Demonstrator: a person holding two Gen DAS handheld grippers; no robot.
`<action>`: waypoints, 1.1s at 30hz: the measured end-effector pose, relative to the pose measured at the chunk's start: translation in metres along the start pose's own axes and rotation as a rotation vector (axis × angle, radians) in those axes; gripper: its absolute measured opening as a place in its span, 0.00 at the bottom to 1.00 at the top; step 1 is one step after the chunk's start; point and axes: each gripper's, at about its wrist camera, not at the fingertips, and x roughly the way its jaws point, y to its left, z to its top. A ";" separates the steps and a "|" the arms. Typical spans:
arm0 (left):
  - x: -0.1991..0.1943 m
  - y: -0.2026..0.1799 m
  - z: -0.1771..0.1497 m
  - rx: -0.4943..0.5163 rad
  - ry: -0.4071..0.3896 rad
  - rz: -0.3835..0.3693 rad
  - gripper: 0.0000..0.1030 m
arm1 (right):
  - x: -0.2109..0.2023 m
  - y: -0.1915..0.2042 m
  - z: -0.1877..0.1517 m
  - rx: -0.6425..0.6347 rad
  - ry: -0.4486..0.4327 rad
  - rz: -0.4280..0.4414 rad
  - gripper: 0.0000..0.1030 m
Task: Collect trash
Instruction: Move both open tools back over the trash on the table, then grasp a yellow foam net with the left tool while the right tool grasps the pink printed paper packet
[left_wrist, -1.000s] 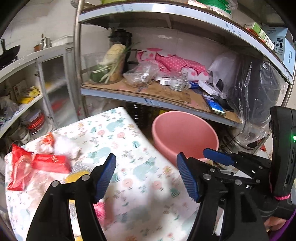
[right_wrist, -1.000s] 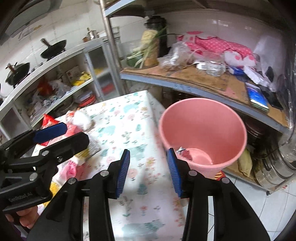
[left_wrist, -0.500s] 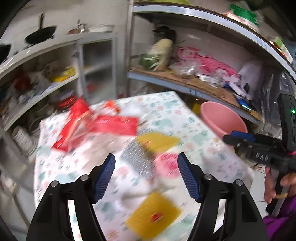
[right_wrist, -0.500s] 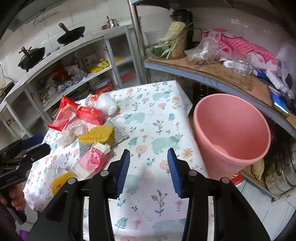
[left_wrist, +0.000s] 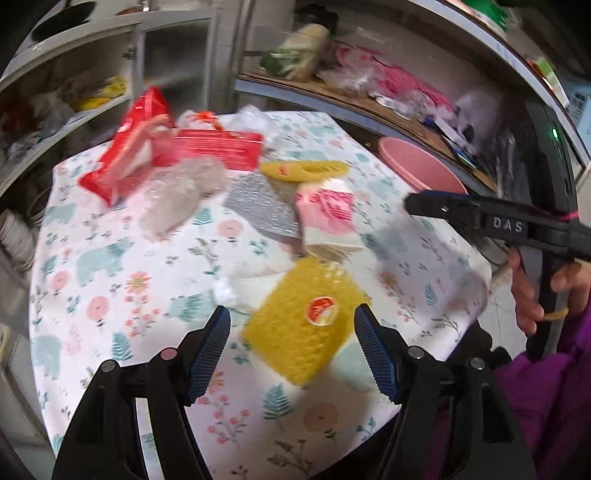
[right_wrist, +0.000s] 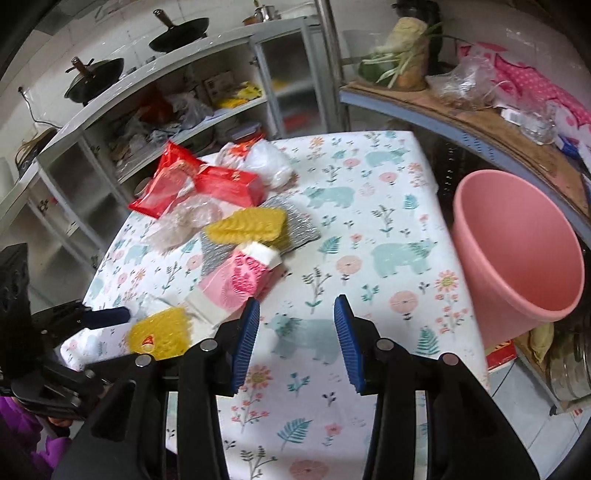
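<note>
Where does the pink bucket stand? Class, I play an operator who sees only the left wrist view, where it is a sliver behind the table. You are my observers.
Observer: The right wrist view shows the whole mouth of the pink bucket. It stands off the table, beside its right edge and lower than the shelf.
Operator: Is my right hand-held gripper carrying anything?
Observer: No. The right hand-held gripper is open over bare tablecloth, with nothing between its blue pads.
</note>
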 end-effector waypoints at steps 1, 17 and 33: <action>0.002 -0.003 0.000 0.016 0.003 0.001 0.66 | 0.002 0.002 0.000 -0.002 0.008 0.008 0.42; -0.013 0.002 -0.008 0.052 -0.057 -0.019 0.08 | 0.054 0.018 0.015 0.081 0.143 0.112 0.42; -0.036 0.035 -0.001 -0.071 -0.141 0.012 0.07 | 0.036 0.021 0.024 0.028 0.076 0.117 0.24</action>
